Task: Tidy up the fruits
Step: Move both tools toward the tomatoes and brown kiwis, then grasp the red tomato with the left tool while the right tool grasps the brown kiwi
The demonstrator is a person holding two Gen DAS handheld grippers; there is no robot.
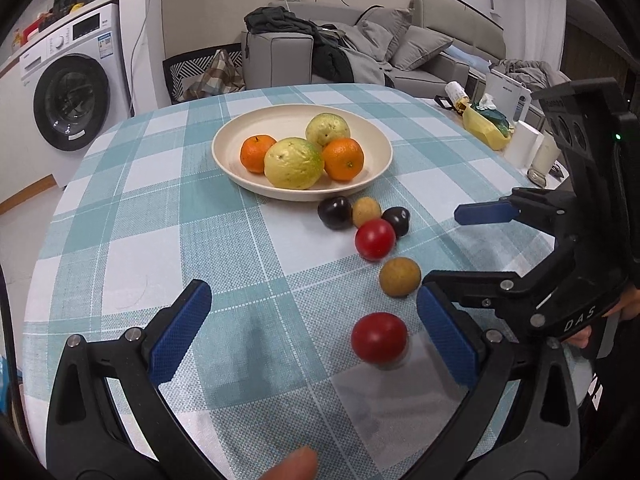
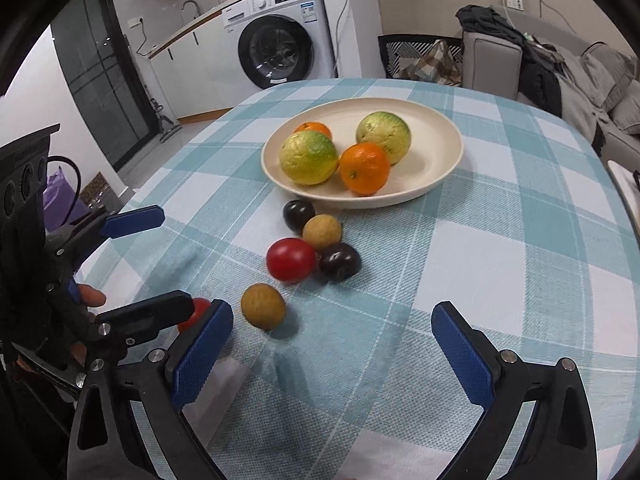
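Observation:
A cream plate [image 1: 296,114] [image 2: 434,148] holds two oranges and two yellow-green fruits. In front of it on the checked tablecloth lie two dark plums [image 1: 335,212] [image 2: 340,261], two brown round fruits [image 1: 400,276] [image 2: 263,306] and two red fruits. One red fruit [image 1: 375,239] [image 2: 291,259] sits in the cluster. The other red fruit [image 1: 379,338] lies between the fingers of my open left gripper [image 1: 314,334] [image 2: 176,260], nearer the right one, untouched; in the right wrist view it is mostly hidden. My right gripper [image 2: 332,354] [image 1: 444,246] is open and empty, just right of the near brown fruit.
The round table's edge curves off to the left and far side. A washing machine [image 1: 72,96] [image 2: 276,48] stands beyond it, a grey sofa [image 1: 400,40] behind. A yellow bag [image 1: 486,128] and white boxes [image 1: 524,144] crowd the right edge.

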